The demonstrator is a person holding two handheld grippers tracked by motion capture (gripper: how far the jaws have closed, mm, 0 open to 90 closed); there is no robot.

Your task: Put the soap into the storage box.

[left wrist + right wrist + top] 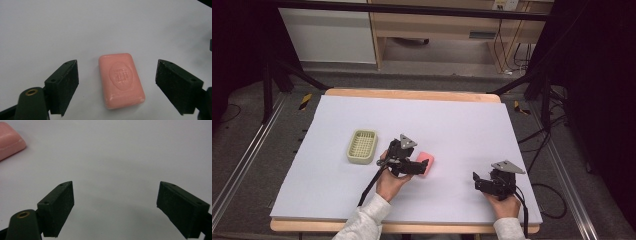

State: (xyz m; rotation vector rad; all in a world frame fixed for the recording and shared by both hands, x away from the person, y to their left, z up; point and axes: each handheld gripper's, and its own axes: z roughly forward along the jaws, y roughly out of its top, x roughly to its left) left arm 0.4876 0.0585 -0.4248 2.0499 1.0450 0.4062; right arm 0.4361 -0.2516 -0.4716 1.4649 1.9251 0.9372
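A pink bar of soap (pixel 426 161) (pixel 121 79) lies flat on the white table sheet, its stamped face up. My left gripper (pixel 417 168) (pixel 117 87) hovers over it, open, with one jaw on each side of the bar and a gap to both. A corner of the soap (pixel 10 142) also appears at the top left of the right gripper view. My right gripper (pixel 475 180) (pixel 115 207) is open near the table's front right, with bare sheet between its jaws. A pale green slotted soap dish (pixel 362 146) rests left of the soap.
The white sheet (pixel 452 125) covers a wooden table with its edge visible at back and front. Black frame legs and cables stand on the floor at both sides. Wooden furniture is behind the table.
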